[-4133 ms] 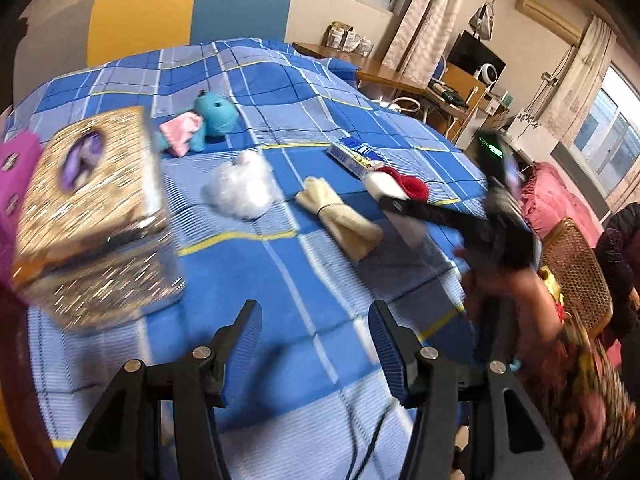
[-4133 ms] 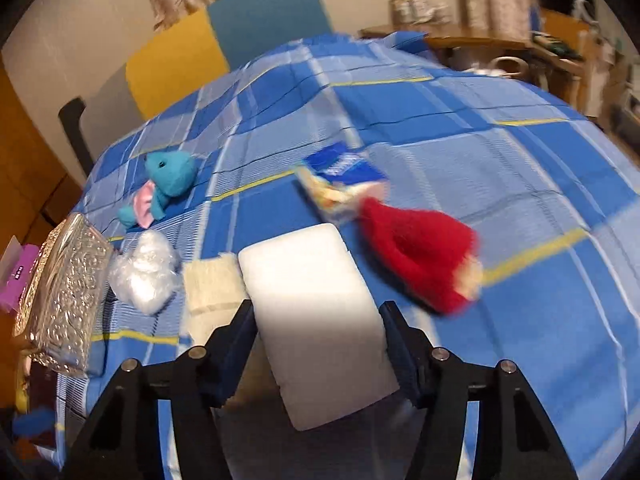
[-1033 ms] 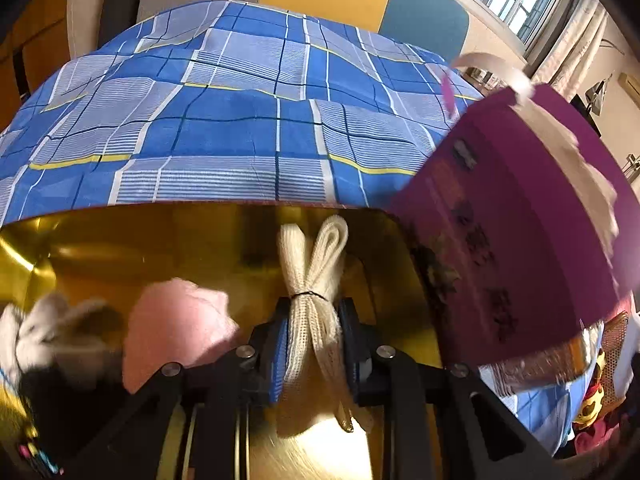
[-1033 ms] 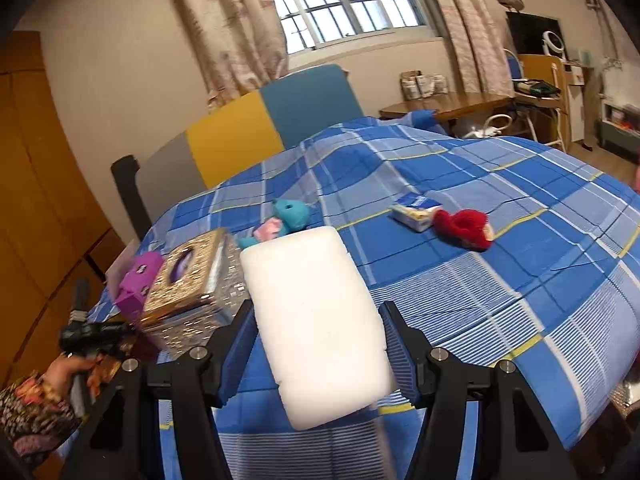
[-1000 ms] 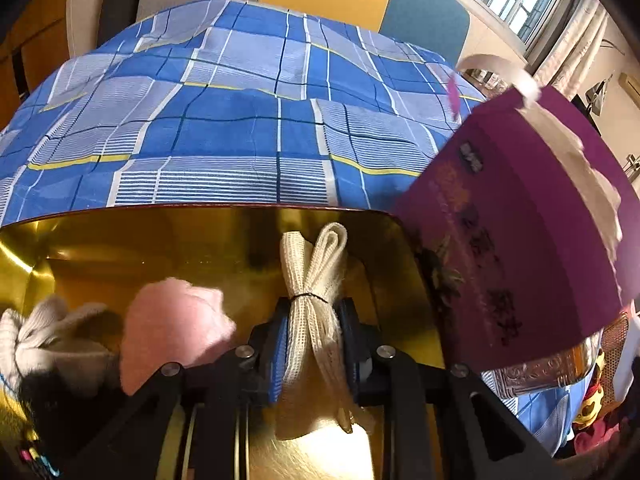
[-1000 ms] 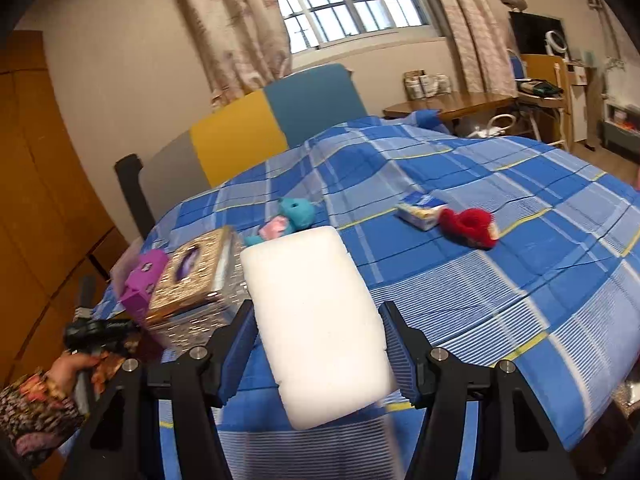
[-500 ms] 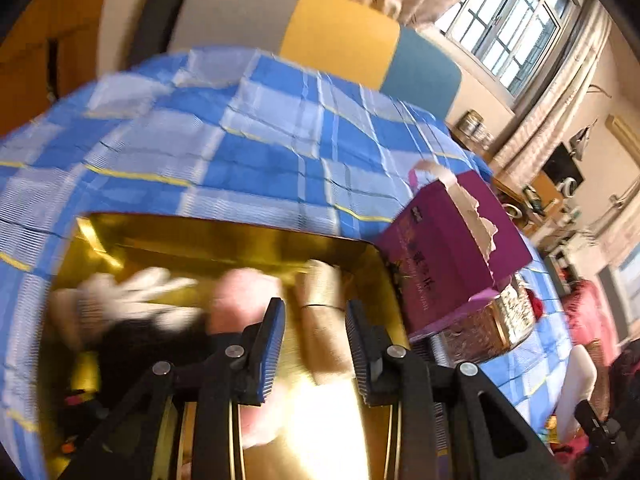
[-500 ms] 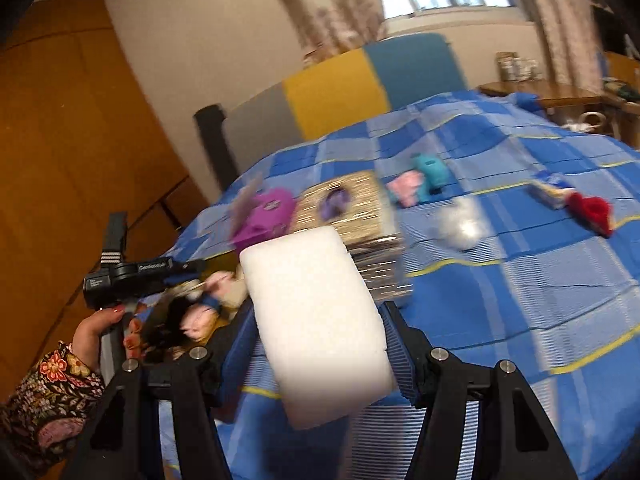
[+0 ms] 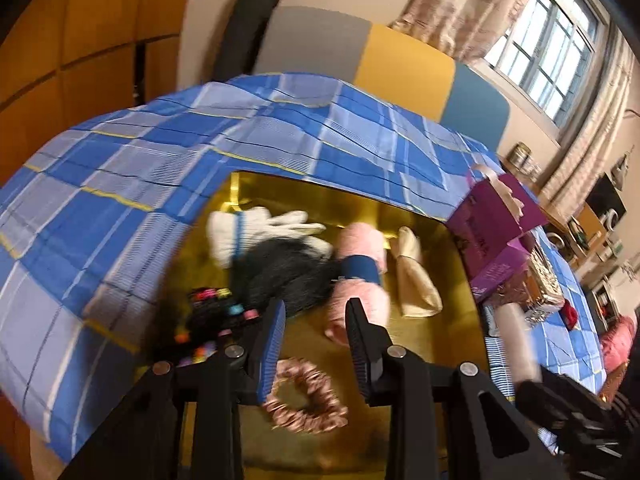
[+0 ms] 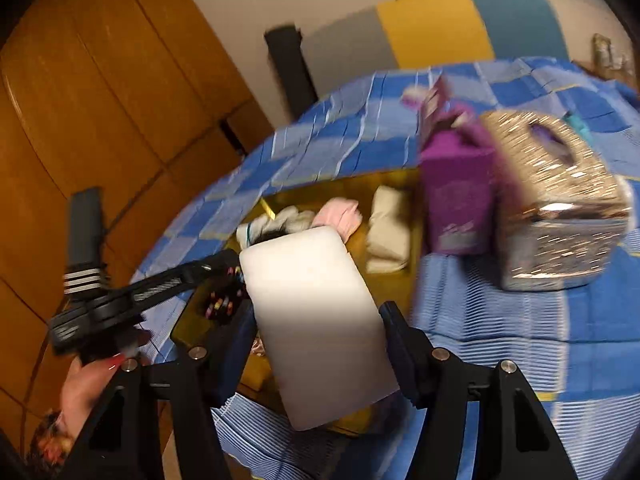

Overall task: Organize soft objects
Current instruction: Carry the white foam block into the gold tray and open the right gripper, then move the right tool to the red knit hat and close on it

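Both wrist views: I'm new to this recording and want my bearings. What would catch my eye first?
The big white foam block clamped in the right gripper fills the right wrist view, held above the gold tray. In the left view, the open left gripper hovers over that tray, already holding white gloves, pink rolls and a scrunchie. A purple box and glittery box stand beside the tray.

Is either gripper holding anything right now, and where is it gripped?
The right gripper pinches the white sponge block by its long sides. The left gripper holds nothing.
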{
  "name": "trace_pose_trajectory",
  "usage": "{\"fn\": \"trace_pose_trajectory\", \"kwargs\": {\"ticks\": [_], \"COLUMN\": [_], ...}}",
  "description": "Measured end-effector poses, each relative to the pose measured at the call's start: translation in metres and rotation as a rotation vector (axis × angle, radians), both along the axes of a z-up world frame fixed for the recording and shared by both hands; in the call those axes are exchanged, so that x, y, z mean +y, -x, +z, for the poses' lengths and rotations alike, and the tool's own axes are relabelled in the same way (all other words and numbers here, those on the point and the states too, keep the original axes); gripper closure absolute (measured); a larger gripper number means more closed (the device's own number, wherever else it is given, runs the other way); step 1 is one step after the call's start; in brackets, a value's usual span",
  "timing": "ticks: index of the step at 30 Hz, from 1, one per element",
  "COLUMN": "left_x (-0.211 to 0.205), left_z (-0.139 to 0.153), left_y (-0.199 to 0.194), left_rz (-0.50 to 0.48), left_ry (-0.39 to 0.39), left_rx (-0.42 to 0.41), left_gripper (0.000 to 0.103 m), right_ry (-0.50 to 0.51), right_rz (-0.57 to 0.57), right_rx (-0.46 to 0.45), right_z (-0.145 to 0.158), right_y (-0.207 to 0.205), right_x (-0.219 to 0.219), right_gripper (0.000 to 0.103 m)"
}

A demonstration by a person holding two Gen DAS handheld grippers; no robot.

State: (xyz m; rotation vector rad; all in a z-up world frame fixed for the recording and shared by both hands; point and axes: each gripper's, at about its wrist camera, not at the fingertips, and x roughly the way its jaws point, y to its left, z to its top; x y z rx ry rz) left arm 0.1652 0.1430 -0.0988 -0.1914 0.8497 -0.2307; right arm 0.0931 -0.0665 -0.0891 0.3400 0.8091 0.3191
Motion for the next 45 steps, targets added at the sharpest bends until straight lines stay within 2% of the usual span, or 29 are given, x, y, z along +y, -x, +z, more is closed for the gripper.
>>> {"fn": "trace_pose_trajectory", "kwargs": {"ticks": [6, 11, 16, 18, 26, 30, 35, 40, 45], "left_x": [0.025, 0.036, 0.038, 0.038, 0.021, 0.007, -0.017, -0.044, -0.070], "left_z": [0.003, 0.002, -0.001, -0.002, 0.000, 0.003, 0.008, 0.010, 0.012], "left_y": [0.013, 0.017, 0.018, 0.019, 0.022, 0.024, 0.030, 0.037, 0.046], "left_rz": [0.054, 0.066, 0.068, 0.066, 0.031, 0.001, -0.050, -0.110, -0.175], "left_ry": [-0.005, 0.008, 0.020, 0.025, 0.034, 0.043, 0.048, 0.039, 0.033], "left_rx": [-0.021, -0.017, -0.008, -0.007, -0.017, -0.022, -0.034, -0.038, -0.046], "left_gripper": [0.072, 0.072, 0.072, 0.072, 0.072, 0.072, 0.072, 0.072, 0.072], "right_ry": [0.133, 0.209, 0.293, 0.307, 0.189, 0.181, 0.175, 0.152, 0.170], "right_rz": [-0.036, -0.108, -0.128, -0.124, -0.103, -0.131, -0.179, -0.241, -0.296], "right_rx": [0.129, 0.167, 0.135, 0.126, -0.043, -0.091, -0.084, -0.056, -0.030], "right_z": [-0.025, -0.032, -0.029, -0.026, 0.014, 0.029, 0.032, 0.026, 0.014], "right_y": [-0.034, -0.049, -0.054, -0.055, -0.022, -0.005, 0.006, 0.013, 0.023], "right_x": [0.033, 0.041, 0.050, 0.051, 0.030, 0.009, -0.020, -0.051, -0.082], "right_gripper": [0.039, 0.035, 0.009, 0.007, 0.007, 0.007, 0.007, 0.007, 0.007]}}
